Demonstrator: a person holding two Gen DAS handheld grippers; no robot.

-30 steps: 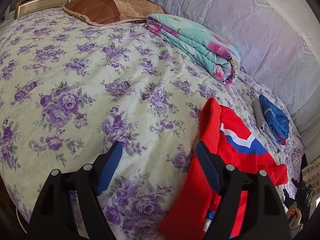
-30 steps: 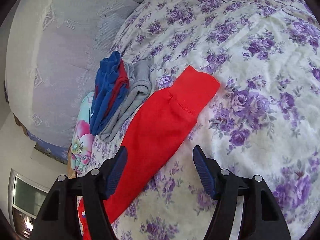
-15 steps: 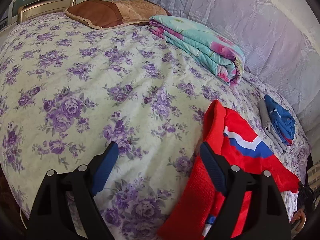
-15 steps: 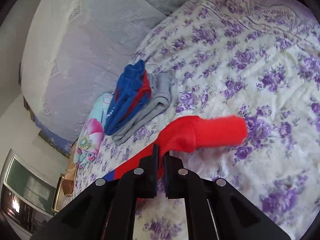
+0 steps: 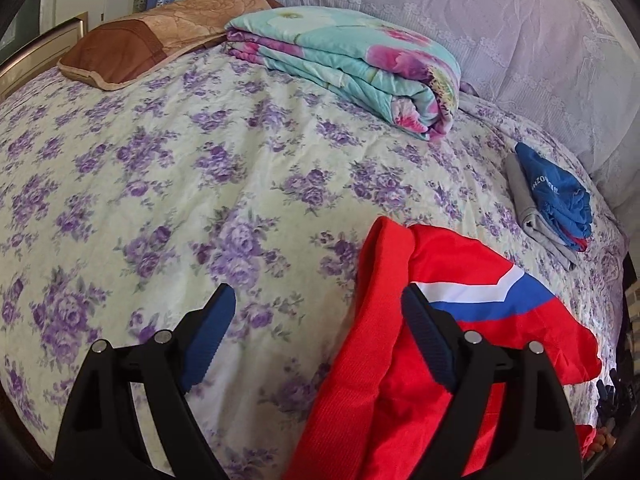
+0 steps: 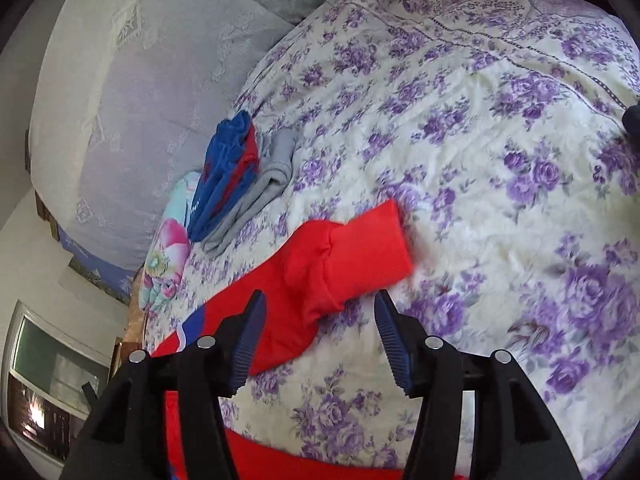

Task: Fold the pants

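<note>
Red pants [image 5: 380,364] with a white and blue stripe lie on the floral bedspread [image 5: 200,200], at the lower right of the left wrist view. My left gripper [image 5: 318,320] is open and empty, its right finger over the pants' edge. In the right wrist view a red leg with its cuff [image 6: 332,260] lies bent on the bed just beyond my right gripper [image 6: 320,328], which is open and empty. More red cloth [image 6: 304,466] shows under that gripper.
A folded floral blanket [image 5: 352,64] and a brown pillow [image 5: 148,40] lie at the far side. A folded blue and grey clothes stack [image 5: 548,204] sits near the padded headboard [image 5: 500,40]; it also shows in the right wrist view [image 6: 240,184].
My right gripper shut on the red leg half a second ago, then opened and let it go; the leg now lies bent on the bed. The left gripper stayed open and shifted slightly.
</note>
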